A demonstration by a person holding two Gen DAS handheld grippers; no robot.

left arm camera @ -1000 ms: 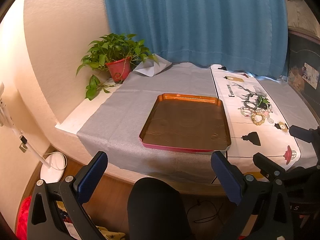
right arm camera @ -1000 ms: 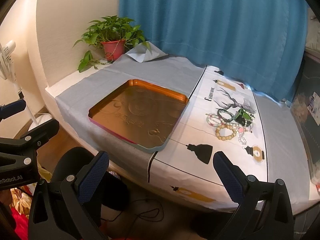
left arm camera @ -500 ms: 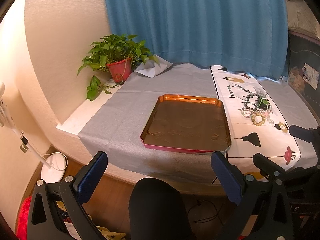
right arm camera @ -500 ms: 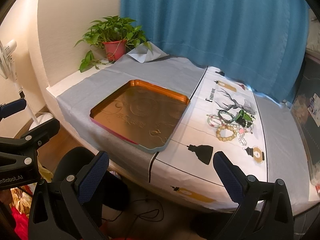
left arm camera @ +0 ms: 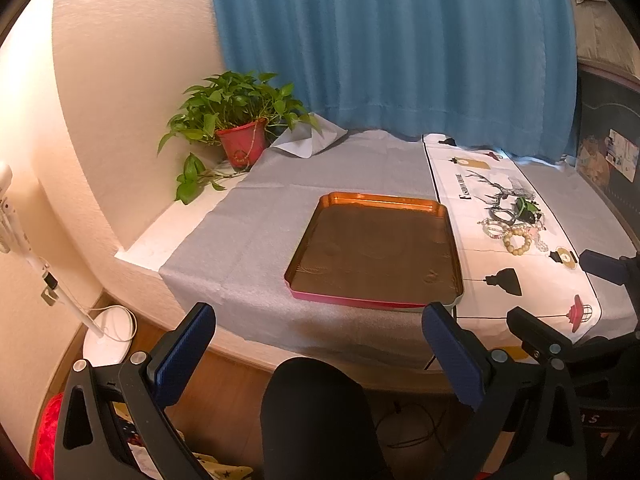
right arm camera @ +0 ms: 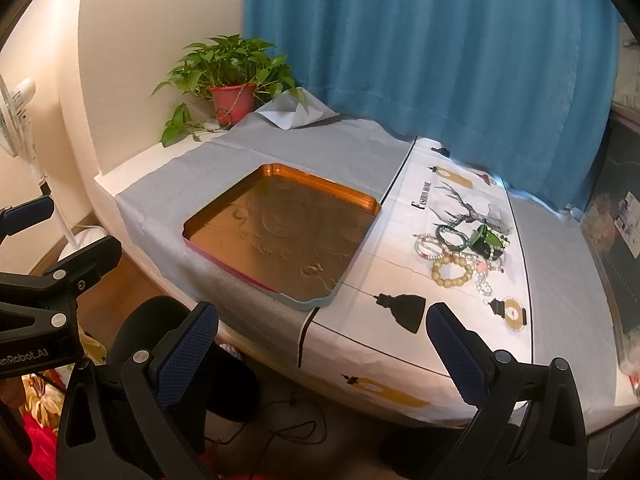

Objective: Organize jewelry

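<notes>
A pile of jewelry (right arm camera: 464, 248) lies on the white printed cloth, right of the tray; it holds a wooden bead bracelet (right arm camera: 451, 274), beaded bracelets and a green piece (right arm camera: 482, 238). It also shows in the left wrist view (left arm camera: 514, 226). An empty copper tray (right arm camera: 362, 200) with a red outer wall sits on the grey cloth, also in the left wrist view (left arm camera: 380, 199). My left gripper (left arm camera: 320, 354) and my right gripper (right arm camera: 322, 354) are both open and empty, held off the table's near edge, well short of the jewelry.
A potted plant in a red pot (left arm camera: 240, 146) stands at the back left corner. A blue curtain (left arm camera: 380, 48) hangs behind the table. A white fan (right arm camera: 18, 116) stands on the floor at left. My dark knee (left arm camera: 316, 412) is below the left gripper.
Both views have shifted slightly; the table sits a touch lower and nearer in frame. Both grippers stay open and empty.
</notes>
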